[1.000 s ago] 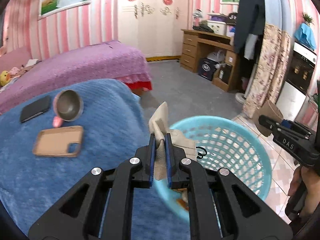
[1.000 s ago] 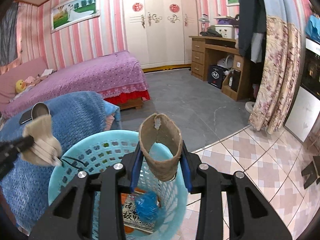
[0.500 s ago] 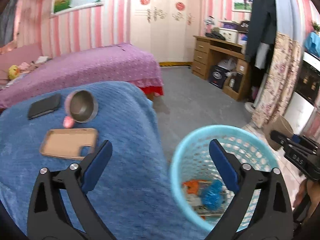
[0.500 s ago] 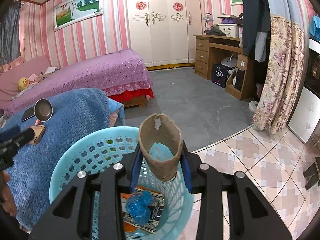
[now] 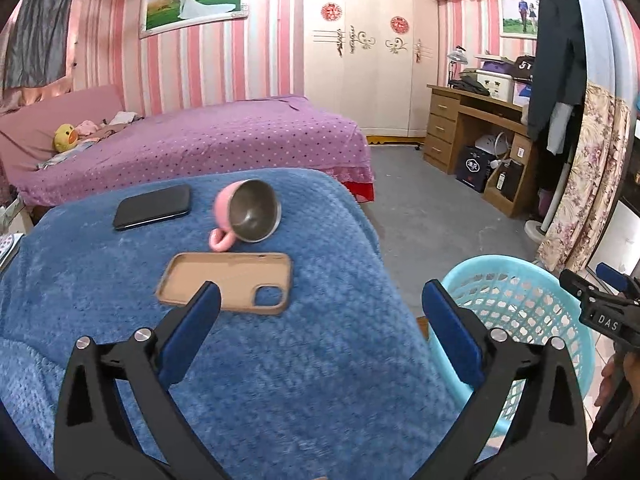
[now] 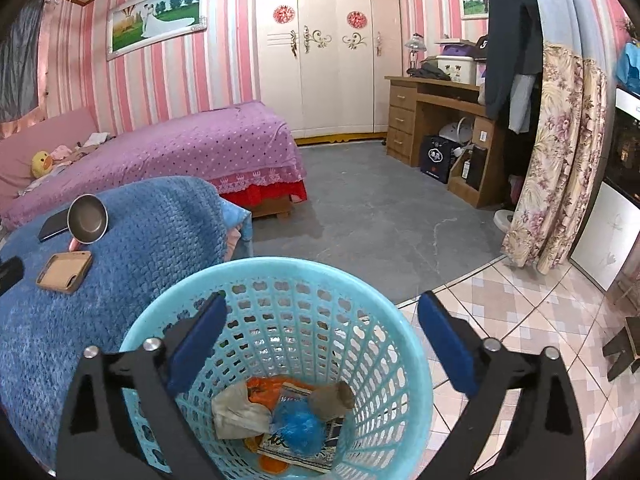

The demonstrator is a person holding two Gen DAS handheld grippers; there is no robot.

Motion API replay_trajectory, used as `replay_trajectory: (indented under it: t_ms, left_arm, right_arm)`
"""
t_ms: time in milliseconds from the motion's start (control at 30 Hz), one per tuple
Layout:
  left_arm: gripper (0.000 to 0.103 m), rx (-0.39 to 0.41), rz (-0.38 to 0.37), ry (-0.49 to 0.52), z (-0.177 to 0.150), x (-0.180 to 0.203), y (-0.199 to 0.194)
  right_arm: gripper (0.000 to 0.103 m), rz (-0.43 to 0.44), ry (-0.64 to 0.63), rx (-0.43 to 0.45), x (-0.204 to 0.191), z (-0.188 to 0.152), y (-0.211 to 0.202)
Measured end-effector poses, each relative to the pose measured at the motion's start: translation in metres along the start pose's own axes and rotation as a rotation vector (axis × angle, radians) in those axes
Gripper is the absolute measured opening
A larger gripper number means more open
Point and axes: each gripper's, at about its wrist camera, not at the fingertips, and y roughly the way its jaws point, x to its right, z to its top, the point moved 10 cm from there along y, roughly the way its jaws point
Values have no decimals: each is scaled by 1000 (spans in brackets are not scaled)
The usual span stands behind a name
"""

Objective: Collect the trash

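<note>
Both claws are seen spread wide and empty. The right claw (image 6: 320,340) has just been opening, and nothing is left between its pads; the brown cardboard tube (image 6: 332,398) that was pinched there half a second ago is now seen lying at the bottom of the blue basket (image 6: 412,360), directly below and ahead of the spread pads. The crumpled beige paper (image 6: 236,410), pinched in the left claw (image 5: 320,332) a second ago, is also noted in the basket, beside a blue plastic wad (image 6: 298,428), an orange wrapper (image 6: 264,390) and a printed sheet (image 6: 280,446).

The left claw, already open half a second ago, is now swung away from the basket and is held over the blue blanket (image 5: 100,280) that covers the table. The basket rim (image 5: 500,264) is seen at its right, just beyond the right pad.

Judgement: two pieces of trash are taken as delivered, so this round of the task is regarded as finished. On the blanket ahead of the left claw a tan phone case (image 5: 228,284) is seen nearest, then a tipped pink mug (image 5: 248,216) and a dark phone (image 5: 154,208) farther off. None of these is read as trash. No further loose litter is made out on the blanket in either view.
</note>
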Motion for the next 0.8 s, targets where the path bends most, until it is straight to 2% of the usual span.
replay_trajectory:
  t_ms: [167,333,567,800]
  left_arm:
    - [97,11,12,-12,-4,-28,-18]
    - [97,40,47,-9,-13,-60,-42]
    - [97,70,83,-13,-36,-91,-72]
    - [98,80,59,-33,-53,-102,-89]
  right_arm:
    - [97,-8,-12,13,-14,5,-15]
    - [99,12,1,55,-40,5,-50]
    - [99,50,-79,113,-101,-8,-99]
    - [98,95,-181,174,-161,-26,-131]
